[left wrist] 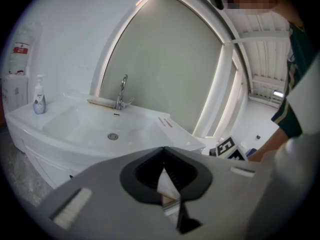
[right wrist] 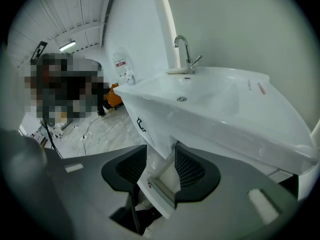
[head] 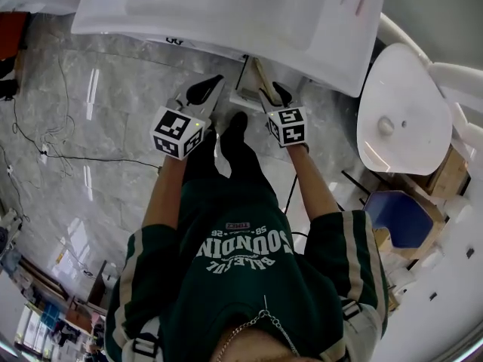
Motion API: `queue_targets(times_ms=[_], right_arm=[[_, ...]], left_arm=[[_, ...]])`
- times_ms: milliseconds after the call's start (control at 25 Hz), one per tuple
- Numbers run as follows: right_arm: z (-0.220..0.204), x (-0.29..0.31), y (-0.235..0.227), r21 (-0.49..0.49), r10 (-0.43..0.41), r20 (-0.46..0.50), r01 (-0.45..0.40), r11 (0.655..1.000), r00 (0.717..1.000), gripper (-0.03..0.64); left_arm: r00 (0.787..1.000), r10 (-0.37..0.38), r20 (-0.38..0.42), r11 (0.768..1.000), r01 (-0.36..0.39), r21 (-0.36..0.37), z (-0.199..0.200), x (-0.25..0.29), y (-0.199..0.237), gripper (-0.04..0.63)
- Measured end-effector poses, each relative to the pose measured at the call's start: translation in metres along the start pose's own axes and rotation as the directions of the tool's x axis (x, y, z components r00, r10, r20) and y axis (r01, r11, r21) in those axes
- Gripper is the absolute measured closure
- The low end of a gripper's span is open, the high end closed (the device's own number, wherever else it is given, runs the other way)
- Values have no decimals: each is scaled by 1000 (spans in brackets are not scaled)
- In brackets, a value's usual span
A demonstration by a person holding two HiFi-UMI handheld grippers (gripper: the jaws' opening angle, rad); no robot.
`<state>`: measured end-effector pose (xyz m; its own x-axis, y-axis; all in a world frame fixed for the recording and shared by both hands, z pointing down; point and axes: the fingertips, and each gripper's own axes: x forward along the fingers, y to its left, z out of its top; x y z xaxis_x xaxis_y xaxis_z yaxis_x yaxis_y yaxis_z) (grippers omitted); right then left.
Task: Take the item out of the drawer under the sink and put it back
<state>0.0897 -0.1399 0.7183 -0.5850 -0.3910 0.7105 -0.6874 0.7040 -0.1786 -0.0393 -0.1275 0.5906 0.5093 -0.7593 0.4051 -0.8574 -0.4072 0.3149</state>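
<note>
The white sink cabinet (head: 226, 13) fills the top of the head view. Under its front edge a white drawer (head: 247, 96) stands pulled out. My right gripper (head: 273, 95) is open and straddles the drawer's front corner (right wrist: 159, 184); a gap shows on its left side. My left gripper (head: 204, 93) hangs just left of the drawer, with its jaws shut tip to tip (left wrist: 163, 151) and nothing between them. I cannot make out any item inside the drawer.
A faucet (left wrist: 121, 91) and a soap bottle (left wrist: 39, 96) stand on the sink top. A white toilet (head: 404, 115) is close on the right, with a blue bin (head: 400, 217) beside it. Cables (head: 68, 153) trail over the marble floor at left.
</note>
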Motion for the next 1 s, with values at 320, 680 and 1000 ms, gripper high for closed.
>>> queue_targets(times_ms=[320, 680, 1000], right_arm=[[-45, 70, -29, -41, -17, -145, 11, 999, 989, 465], [-104, 128, -49, -76, -34, -312, 10, 997, 949, 465], [-140, 158, -62, -163, -65, -423, -6, 987, 904, 466]], left_arm=[[999, 30, -41, 998, -33, -55, -38, 2, 10, 545], [995, 59, -75, 996, -64, -67, -61, -10, 19, 545], [992, 96, -82, 990, -104, -92, -77, -19, 33, 545]])
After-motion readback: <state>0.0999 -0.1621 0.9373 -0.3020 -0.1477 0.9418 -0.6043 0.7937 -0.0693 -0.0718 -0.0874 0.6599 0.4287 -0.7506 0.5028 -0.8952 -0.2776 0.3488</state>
